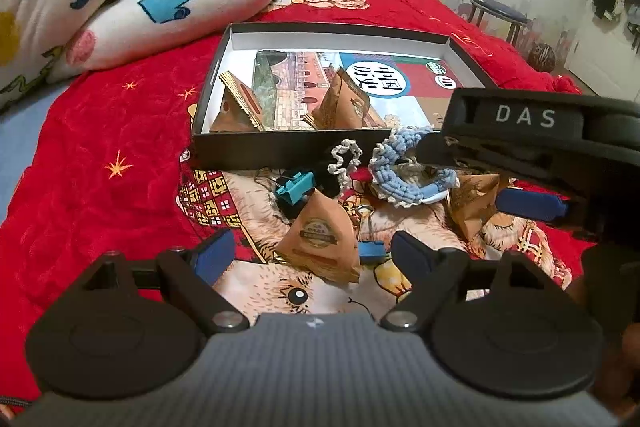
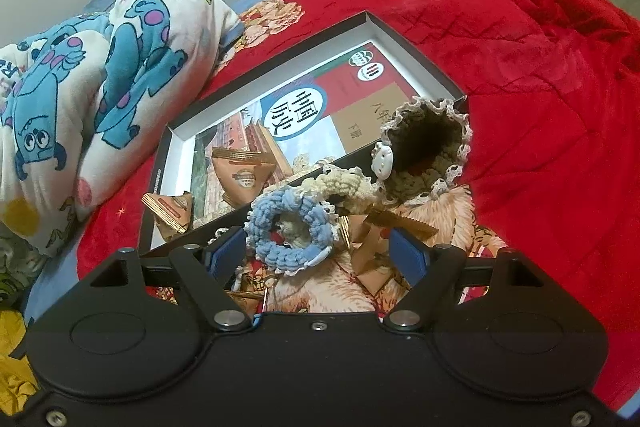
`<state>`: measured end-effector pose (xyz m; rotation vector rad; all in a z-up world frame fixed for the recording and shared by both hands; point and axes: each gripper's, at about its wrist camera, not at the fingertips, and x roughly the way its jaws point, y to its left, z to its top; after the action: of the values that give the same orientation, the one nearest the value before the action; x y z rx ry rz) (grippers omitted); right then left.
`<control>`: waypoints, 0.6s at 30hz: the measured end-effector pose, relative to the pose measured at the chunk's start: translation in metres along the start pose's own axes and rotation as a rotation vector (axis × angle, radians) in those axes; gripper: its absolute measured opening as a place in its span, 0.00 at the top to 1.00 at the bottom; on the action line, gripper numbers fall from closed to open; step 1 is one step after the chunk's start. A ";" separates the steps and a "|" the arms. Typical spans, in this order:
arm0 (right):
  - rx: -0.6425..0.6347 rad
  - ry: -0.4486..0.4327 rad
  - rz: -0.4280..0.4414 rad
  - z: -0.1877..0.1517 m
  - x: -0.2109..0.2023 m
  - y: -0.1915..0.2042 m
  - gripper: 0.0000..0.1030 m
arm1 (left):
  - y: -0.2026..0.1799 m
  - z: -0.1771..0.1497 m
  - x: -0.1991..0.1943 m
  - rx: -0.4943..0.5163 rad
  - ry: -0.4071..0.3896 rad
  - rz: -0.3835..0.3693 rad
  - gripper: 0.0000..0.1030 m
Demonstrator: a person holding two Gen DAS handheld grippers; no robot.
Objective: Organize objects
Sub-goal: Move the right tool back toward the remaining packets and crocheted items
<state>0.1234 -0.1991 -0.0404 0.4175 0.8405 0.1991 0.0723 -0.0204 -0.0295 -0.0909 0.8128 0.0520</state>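
the right claw's housing [image 1: 528, 117] reads "das"; the book [image 2: 298, 115] in the box reads "中国历史".

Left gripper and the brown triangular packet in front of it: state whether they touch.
Apart. The left wrist view shows the left gripper open, blanket visible between each pad and the brown triangular packet.

Right gripper [image 2: 318, 251] jaws parted around blue crocheted scrunchie [image 2: 290, 229], open black cardboard box [image 2: 416, 47] on red bed blanket [image 2: 540, 87] beyond

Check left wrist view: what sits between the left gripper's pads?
A brown triangular packet and a blue binder clip lie on the blanket between the open left gripper's pads, untouched.
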 end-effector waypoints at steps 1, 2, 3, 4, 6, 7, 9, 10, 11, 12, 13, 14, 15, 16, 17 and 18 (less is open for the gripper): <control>-0.006 -0.003 0.003 0.000 -0.001 0.001 0.23 | 0.001 0.000 0.000 -0.005 0.002 -0.005 0.11; -0.014 -0.007 0.005 0.000 -0.002 0.002 0.23 | 0.001 0.000 0.000 -0.011 0.004 -0.012 0.11; -0.022 -0.012 0.006 0.001 -0.002 0.003 0.22 | 0.002 0.000 0.001 -0.016 0.005 -0.016 0.11; -0.026 -0.016 0.007 0.001 -0.003 0.004 0.22 | 0.002 0.000 0.001 -0.019 0.006 -0.018 0.11; -0.033 -0.019 0.005 0.001 -0.003 0.005 0.21 | 0.003 0.001 0.001 -0.021 0.008 -0.018 0.11; -0.034 -0.018 0.002 0.001 -0.002 0.006 0.21 | 0.003 0.001 0.001 -0.021 0.008 -0.017 0.11; -0.031 -0.013 0.000 0.000 -0.002 0.005 0.21 | 0.004 0.001 0.001 -0.024 0.009 -0.018 0.11; -0.027 -0.010 -0.003 0.001 -0.002 0.004 0.21 | 0.004 0.001 0.002 -0.024 0.009 -0.019 0.11; -0.026 -0.006 -0.004 0.000 -0.001 0.003 0.21 | 0.004 0.001 0.001 -0.025 0.009 -0.021 0.11; -0.027 -0.003 -0.006 0.001 -0.001 0.002 0.21 | 0.004 0.001 0.001 -0.026 0.008 -0.021 0.11; -0.027 -0.002 -0.011 0.002 -0.001 0.000 0.21 | 0.004 0.001 0.002 -0.028 0.008 -0.022 0.11; -0.021 -0.004 -0.021 0.004 -0.001 -0.003 0.22 | 0.003 0.002 0.002 -0.028 0.011 -0.026 0.11; -0.012 -0.006 -0.026 0.006 -0.002 -0.006 0.22 | 0.003 0.002 0.002 -0.027 0.014 -0.032 0.12; -0.003 -0.005 -0.028 0.007 -0.003 -0.009 0.22 | 0.002 0.001 0.002 -0.021 0.016 -0.038 0.12; 0.007 -0.001 -0.025 0.008 -0.003 -0.012 0.22 | 0.001 0.001 0.002 -0.010 0.015 -0.044 0.12; 0.022 0.003 -0.017 0.009 -0.004 -0.016 0.22 | 0.001 0.001 0.002 -0.002 0.015 -0.049 0.13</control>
<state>0.1282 -0.2173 -0.0395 0.4302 0.8495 0.1753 0.0742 -0.0189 -0.0299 -0.1136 0.8256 0.0057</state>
